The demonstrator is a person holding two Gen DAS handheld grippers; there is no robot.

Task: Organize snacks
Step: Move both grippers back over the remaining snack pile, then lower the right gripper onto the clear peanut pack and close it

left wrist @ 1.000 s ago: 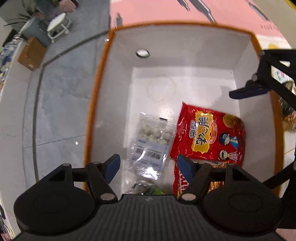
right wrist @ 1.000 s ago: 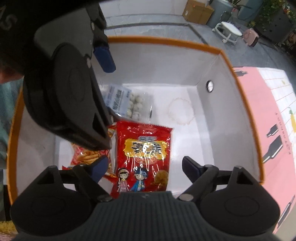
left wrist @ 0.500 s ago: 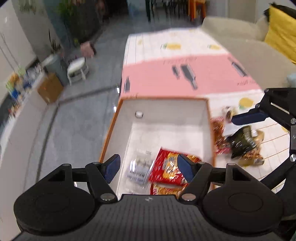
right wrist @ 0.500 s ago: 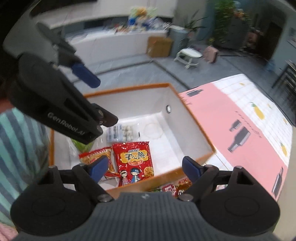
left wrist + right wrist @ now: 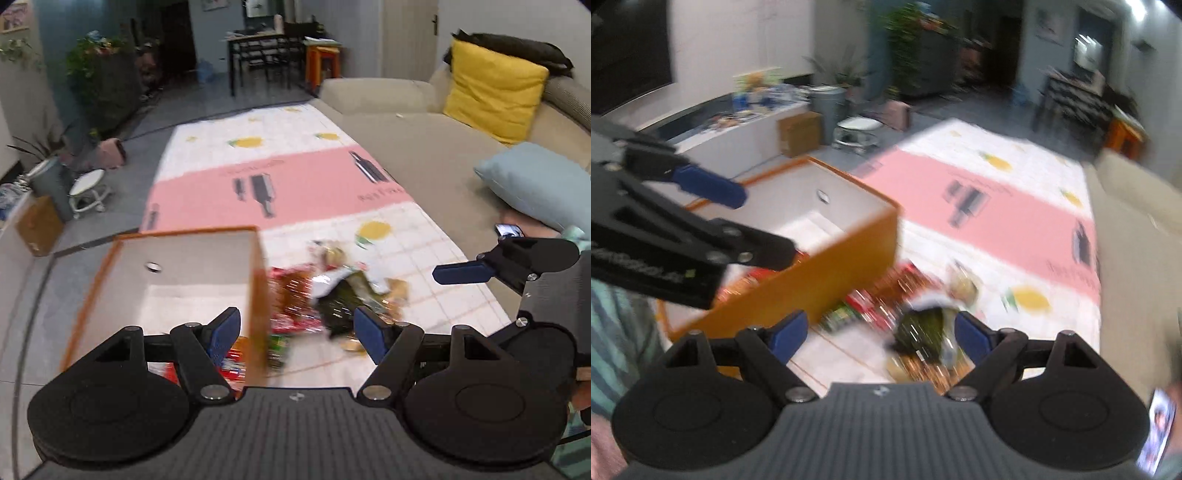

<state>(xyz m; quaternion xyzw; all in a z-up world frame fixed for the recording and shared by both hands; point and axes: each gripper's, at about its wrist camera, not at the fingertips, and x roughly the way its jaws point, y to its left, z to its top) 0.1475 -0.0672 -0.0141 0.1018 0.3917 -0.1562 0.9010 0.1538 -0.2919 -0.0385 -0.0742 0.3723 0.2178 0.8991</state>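
An orange bin (image 5: 258, 295) with white inside walls (image 5: 857, 199) stands on the play mat; red snack packs (image 5: 236, 363) lie at its bottom. A blurred pile of snack packs (image 5: 332, 291) lies on the mat right of the bin, with a dark green pack (image 5: 919, 328) among red ones (image 5: 882, 295). My left gripper (image 5: 297, 334) hangs open and empty over the bin's right wall. My right gripper (image 5: 879, 336) is open and empty above the pile. Each gripper shows in the other's view: the right gripper (image 5: 491, 269) and the left gripper (image 5: 683, 221).
A pink and white play mat (image 5: 295, 184) covers the floor. A beige sofa (image 5: 424, 147) with a yellow cushion (image 5: 491, 92) and a blue pillow (image 5: 532, 184) lies to the right. A phone (image 5: 1158, 432) lies near a person's striped sleeve (image 5: 613, 350). A cardboard box (image 5: 37, 225) and a stool (image 5: 88, 188) stand left.
Both grippers have lifted out of the bin and swung right, toward the snack pile on the mat. Both views now show the room instead of the bin's floor. The jaws stayed open.
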